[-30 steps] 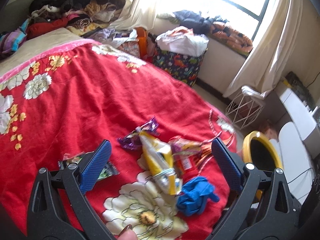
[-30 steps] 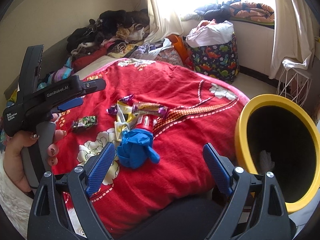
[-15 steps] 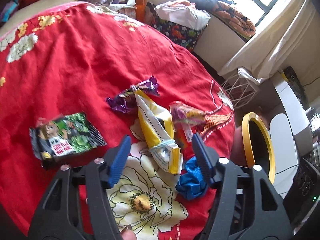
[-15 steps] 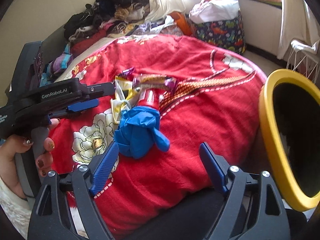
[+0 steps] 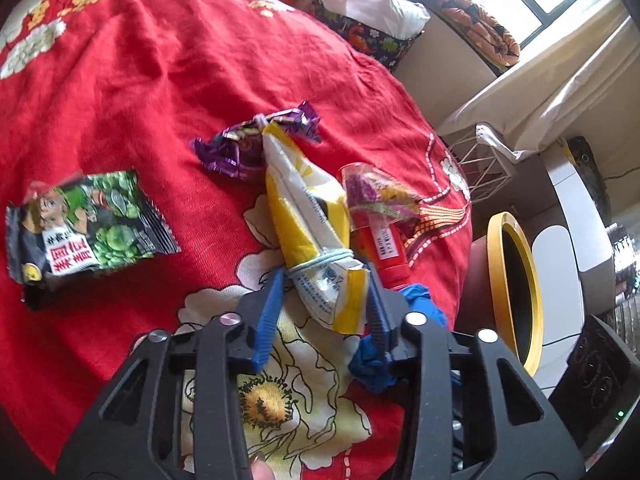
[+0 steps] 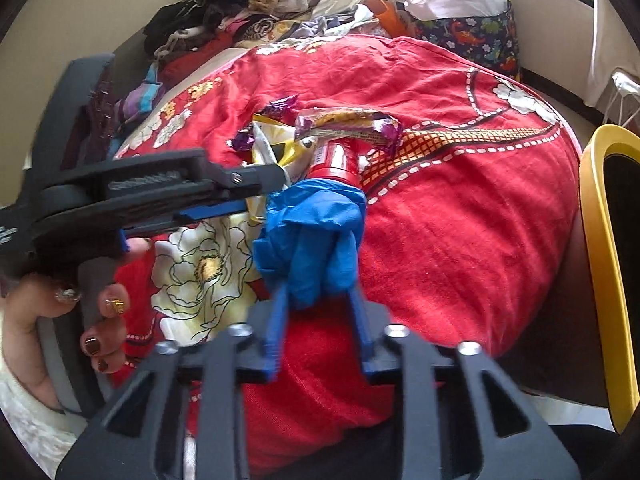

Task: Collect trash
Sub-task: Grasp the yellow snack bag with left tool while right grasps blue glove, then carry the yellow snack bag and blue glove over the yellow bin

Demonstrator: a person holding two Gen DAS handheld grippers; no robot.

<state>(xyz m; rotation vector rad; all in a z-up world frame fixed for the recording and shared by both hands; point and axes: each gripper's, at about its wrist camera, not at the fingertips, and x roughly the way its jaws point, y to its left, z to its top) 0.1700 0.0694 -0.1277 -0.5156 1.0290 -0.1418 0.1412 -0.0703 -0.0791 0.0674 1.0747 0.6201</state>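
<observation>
On the red flowered bedspread (image 5: 140, 80) lies a yellow and white wrapper (image 5: 304, 208) tied with a band. My left gripper (image 5: 324, 278) is closing on its near end, and both pads touch it. Beside it lie a purple wrapper (image 5: 248, 144), a red tube (image 5: 384, 248) under a pink wrapper (image 5: 376, 196), and a green snack packet (image 5: 84, 224) to the left. A crumpled blue glove (image 6: 312, 232) sits between the closing jaws of my right gripper (image 6: 316, 292), pressed by both pads. In the right wrist view the left gripper (image 6: 276, 188) comes in from the left.
A yellow-rimmed bin (image 6: 596, 240) stands off the bed's right edge. A dinosaur-print basket (image 6: 472, 36) and a white wire basket (image 5: 480, 156) stand by the window wall. Clothes (image 6: 240, 12) are piled at the far end. A hand (image 6: 100, 320) holds the left gripper.
Both grippers came down onto the bed and their jaws narrowed from wide apart. The left now flanks the yellow wrapper's end; the right has closed around the blue glove.
</observation>
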